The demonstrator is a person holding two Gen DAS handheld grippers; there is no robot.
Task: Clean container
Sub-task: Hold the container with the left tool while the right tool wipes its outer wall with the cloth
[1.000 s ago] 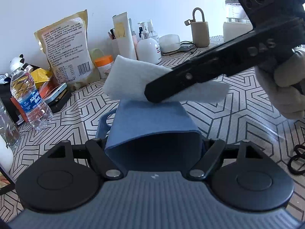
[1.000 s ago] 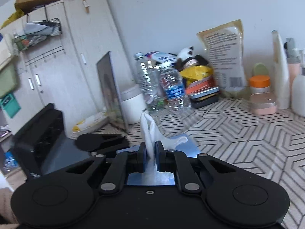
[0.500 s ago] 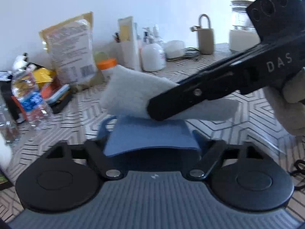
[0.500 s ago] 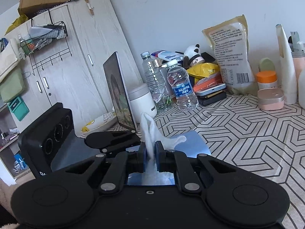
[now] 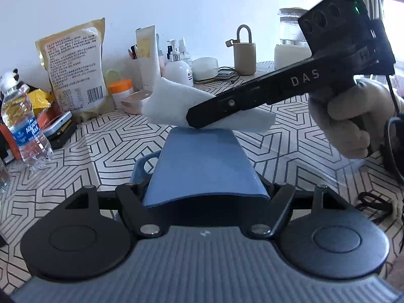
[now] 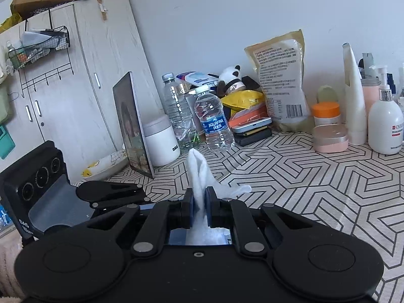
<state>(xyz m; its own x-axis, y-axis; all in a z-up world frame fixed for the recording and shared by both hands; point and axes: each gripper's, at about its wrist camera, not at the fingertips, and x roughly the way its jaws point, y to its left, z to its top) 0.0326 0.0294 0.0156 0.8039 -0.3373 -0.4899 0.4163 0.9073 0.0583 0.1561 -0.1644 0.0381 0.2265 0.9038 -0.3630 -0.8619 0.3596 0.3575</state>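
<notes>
The left gripper (image 5: 204, 189) is clamped on a blue plastic container with a flat upper face and a looped handle (image 5: 202, 164), its two black fingers pressed against the container's sides, the open mouth facing back toward the camera. The container reaches forward from the gripper above a table covered in a black-and-white geometric patterned cloth (image 5: 101, 146).

At the container's far end, the right gripper (image 5: 199, 118) comes in from the right side, held by a hand in a pale glove (image 5: 351, 121). Its jaws are closed tight on a folded white wipe (image 5: 171, 103), which rests on the far edge of the container's upper face and spreads out to both sides of the black fingers. In the right wrist view, the right gripper (image 6: 199, 202) pinches the white wipe (image 6: 199, 174) between blue-padded fingertips (image 6: 190, 207), the wipe standing up ahead of them, and the blue container (image 6: 176, 237) shows just beneath. To that gripper's left lies the left gripper's black body.

Beyond the container, along the pale wall, stand a tan printed foil bag (image 5: 75, 68), a clear water bottle with a blue label (image 5: 25, 131), an orange-lidded jar (image 5: 121, 91) and a white pump bottle (image 5: 178, 72). Further right sits a beige cylinder with a loop handle (image 5: 244, 55).
</notes>
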